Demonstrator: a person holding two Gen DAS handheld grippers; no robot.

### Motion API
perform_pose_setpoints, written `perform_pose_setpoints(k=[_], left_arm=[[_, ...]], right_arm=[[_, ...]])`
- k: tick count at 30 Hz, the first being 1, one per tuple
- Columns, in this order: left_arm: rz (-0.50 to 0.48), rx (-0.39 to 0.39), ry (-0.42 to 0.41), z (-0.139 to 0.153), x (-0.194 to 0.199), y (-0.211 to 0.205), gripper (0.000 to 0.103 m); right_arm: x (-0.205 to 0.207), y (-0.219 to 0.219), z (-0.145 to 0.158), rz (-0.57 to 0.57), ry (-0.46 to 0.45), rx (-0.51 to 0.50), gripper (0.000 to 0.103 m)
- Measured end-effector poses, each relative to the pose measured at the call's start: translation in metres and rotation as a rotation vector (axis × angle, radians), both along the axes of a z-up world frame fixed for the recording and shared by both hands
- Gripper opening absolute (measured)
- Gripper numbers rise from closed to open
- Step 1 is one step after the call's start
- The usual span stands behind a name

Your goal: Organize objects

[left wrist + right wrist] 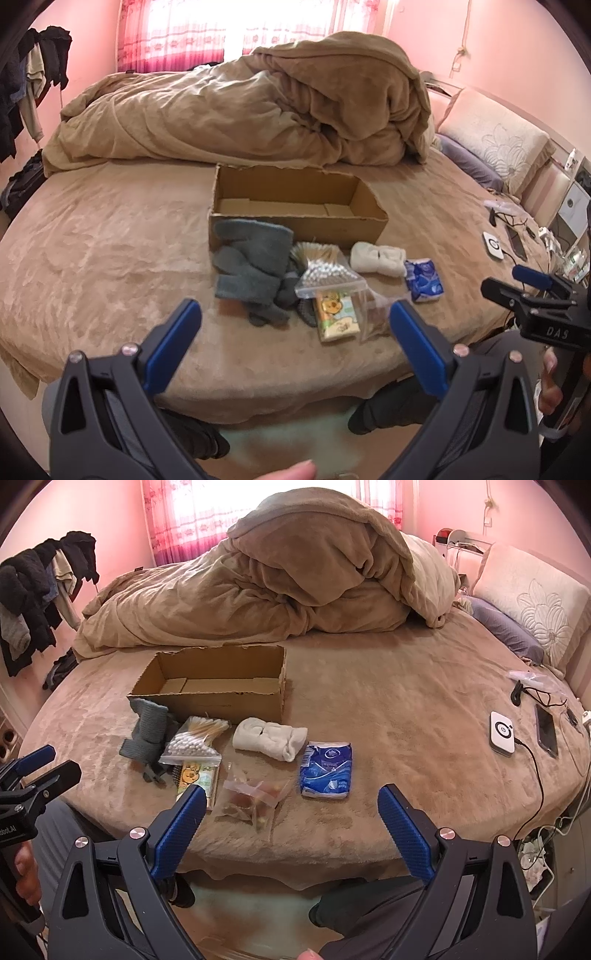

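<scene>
An open, empty cardboard box (299,206) (210,686) sits on the bed. In front of it lie grey gloves (251,273) (146,734), a zip bag of cotton swabs (325,273) (194,740), a yellow cartoon packet (334,314) (197,775), a clear bag of small items (251,801), rolled white socks (376,258) (269,740) and a blue tissue pack (423,280) (325,771). My left gripper (295,336) is open and empty, near the bed's front edge before the yellow packet. My right gripper (291,819) is open and empty, before the clear bag.
A heaped tan duvet (258,110) (295,579) lies behind the box. A white charger puck (502,734), a phone (546,731) and cables lie at the right, near pillows (532,602). Clothes (37,590) hang at the left wall.
</scene>
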State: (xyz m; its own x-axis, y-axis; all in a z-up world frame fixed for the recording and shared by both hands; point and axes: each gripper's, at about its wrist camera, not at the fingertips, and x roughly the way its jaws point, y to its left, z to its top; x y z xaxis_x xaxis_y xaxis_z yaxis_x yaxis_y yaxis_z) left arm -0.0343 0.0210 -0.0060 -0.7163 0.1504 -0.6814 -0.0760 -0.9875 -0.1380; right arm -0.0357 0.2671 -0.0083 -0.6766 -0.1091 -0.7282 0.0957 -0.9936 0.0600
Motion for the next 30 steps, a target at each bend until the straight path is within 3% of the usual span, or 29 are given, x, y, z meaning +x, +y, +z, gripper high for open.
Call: perform_pose_setpoints(k=[8,20,25,29,30], left_arm=[[0.007,-0.033,-0.015,-0.024,-0.035,-0.001,0.102],[0.021,-0.076,-0.050,-0.075,-0.099,-0.019,0.102],[0.012,-0.069,-0.082,-0.095,-0.117,-0.023,0.092],[-0.004,-0.054,-0.114,-0.112,-0.126,-0.026,0.078],[-0.011,-0.045,-0.113,-0.114,-0.126,-0.026,0.075]], right_arm=[[-0.030,0.009,-0.024,-0.029,-0.032,0.028,0.096],[-0.084,0.030,-0.086,-0.059,-0.142,0.032,0.096],[-0.101,0.030,-0.109,-0.054,-0.190,0.024,0.091],[-0.109,0.023,-0.122,-0.027,-0.209,0.032,0.090],[-0.111,0.022,-0.125,-0.023,-0.211,0.038,0.084]])
